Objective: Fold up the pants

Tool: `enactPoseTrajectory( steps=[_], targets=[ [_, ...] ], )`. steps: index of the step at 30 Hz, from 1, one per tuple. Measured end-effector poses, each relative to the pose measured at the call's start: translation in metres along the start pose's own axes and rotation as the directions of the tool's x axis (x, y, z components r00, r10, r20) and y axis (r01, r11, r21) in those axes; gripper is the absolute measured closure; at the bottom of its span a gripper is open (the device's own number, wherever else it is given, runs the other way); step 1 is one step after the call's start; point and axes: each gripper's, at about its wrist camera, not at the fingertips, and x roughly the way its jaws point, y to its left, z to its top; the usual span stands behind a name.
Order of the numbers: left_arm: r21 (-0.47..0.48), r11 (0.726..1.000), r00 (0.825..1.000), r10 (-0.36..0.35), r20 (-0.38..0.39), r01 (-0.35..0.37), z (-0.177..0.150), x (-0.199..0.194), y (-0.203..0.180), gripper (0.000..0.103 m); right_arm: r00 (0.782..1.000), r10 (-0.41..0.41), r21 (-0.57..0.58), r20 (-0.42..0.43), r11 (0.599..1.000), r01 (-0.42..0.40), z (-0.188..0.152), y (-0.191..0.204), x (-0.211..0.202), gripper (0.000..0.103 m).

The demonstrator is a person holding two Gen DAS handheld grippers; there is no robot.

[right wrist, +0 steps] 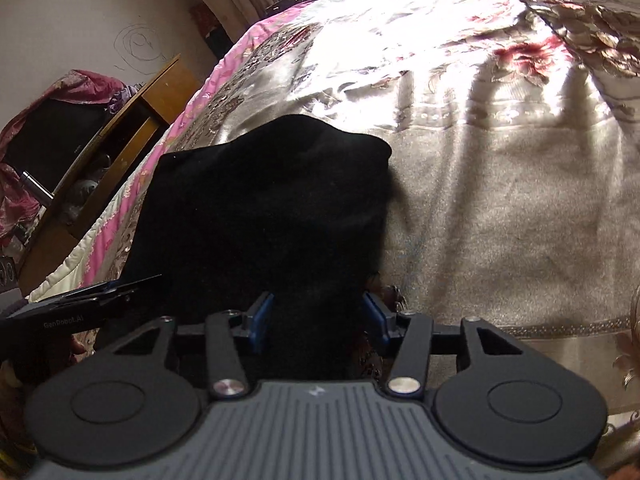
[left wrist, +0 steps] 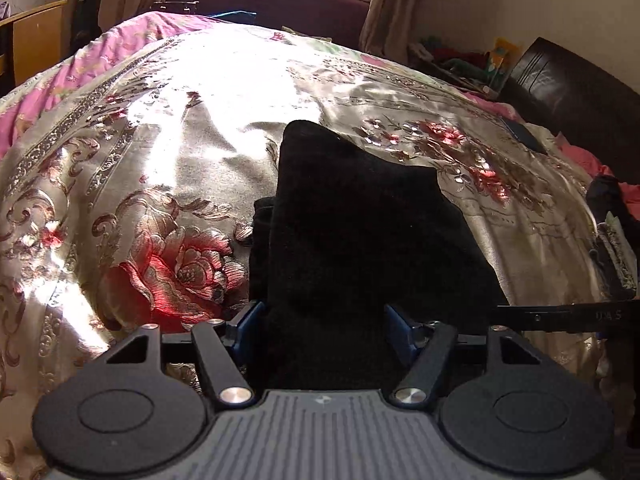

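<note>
Between both parted tongs [left wrist: 326, 326] [right wrist: 318, 322], black pants [left wrist: 360, 216], folds lost in darkness, contact unclear.

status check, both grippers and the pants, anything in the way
Left gripper open, black pants between its fingers. Right gripper open, same cloth between its fingers. Pants bunched on the floral bedspread. Nothing in the way.

The black pants [left wrist: 352, 232] show no seams or fold lines; detail is lost in shadow. Their near end is hidden behind each gripper body. The bed [right wrist: 500, 208] is cut off by the frame edges.
</note>
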Motion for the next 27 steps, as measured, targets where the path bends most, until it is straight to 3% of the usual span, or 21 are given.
enactPoseTrajectory(
  steps=[2, 8, 13, 27],
  targets=[
    [0.032, 0.999, 1.000, -0.003, -0.012, 0.003, 0.002, 0.012, -0.002, 0.010, 0.999, 0.044, 0.070, -0.001, 0.997, -0.043, 0.001, -0.007, 0.010, 0.043],
    [0.059, 0.998, 0.999, -0.017, -0.028, 0.018, 0.004, 0.015, -0.002, 0.007, 0.992, 0.124, 0.193, 0.000, 0.974, -0.122, 0.009, -0.025, 0.017, 0.043],
    [0.068, 0.998, 1.000, -0.006, -0.026, 0.008, 0.004, 0.015, -0.004, 0.007, 0.994, 0.105, 0.147, -0.009, 0.984, -0.102, 0.011, -0.015, 0.027, 0.035],
    [0.096, 0.995, 1.000, 0.018, -0.019, -0.016, 0.002, 0.014, -0.007, 0.003, 0.998, 0.066, 0.069, -0.020, 0.996, -0.064, 0.008, -0.006, 0.025, 0.035]
  ],
)
